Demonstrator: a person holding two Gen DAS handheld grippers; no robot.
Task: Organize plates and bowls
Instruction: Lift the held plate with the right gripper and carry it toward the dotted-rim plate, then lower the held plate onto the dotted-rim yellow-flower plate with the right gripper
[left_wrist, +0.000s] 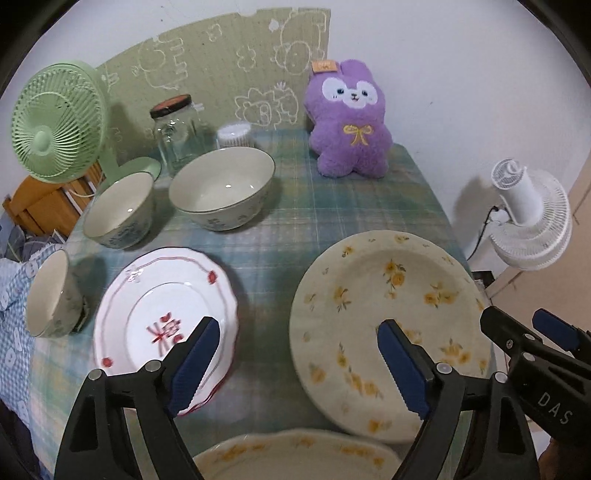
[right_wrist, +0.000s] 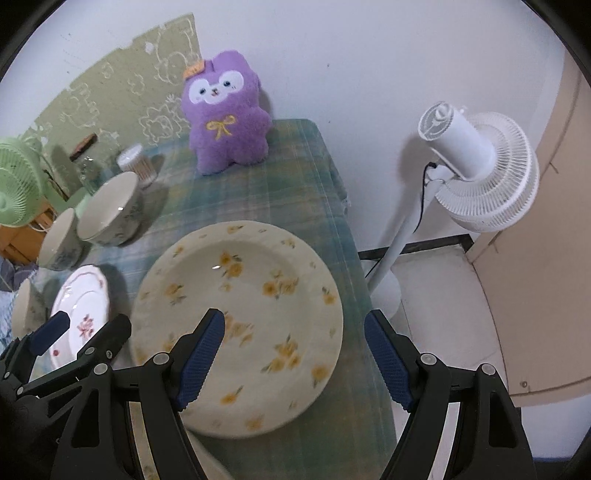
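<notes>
A large cream plate with yellow flowers (left_wrist: 388, 321) (right_wrist: 243, 310) lies on the right of the table. A white plate with red trim (left_wrist: 162, 314) (right_wrist: 79, 306) lies to its left. Another yellow-flowered dish (left_wrist: 295, 458) shows at the near edge. Three cream bowls stand at the left: a big one (left_wrist: 221, 188) (right_wrist: 109, 210), a middle one (left_wrist: 118, 210) (right_wrist: 59, 240) and a small one (left_wrist: 50, 295). My left gripper (left_wrist: 299, 365) is open and empty above the gap between the two plates. My right gripper (right_wrist: 295, 362) is open and empty over the flowered plate's right rim.
A purple plush rabbit (left_wrist: 349, 122) (right_wrist: 225, 114) stands at the back of the plaid tablecloth (left_wrist: 332, 206). A glass jar (left_wrist: 177, 133) and a green fan (left_wrist: 55, 122) are at the back left. A white floor fan (right_wrist: 476, 166) stands right of the table edge.
</notes>
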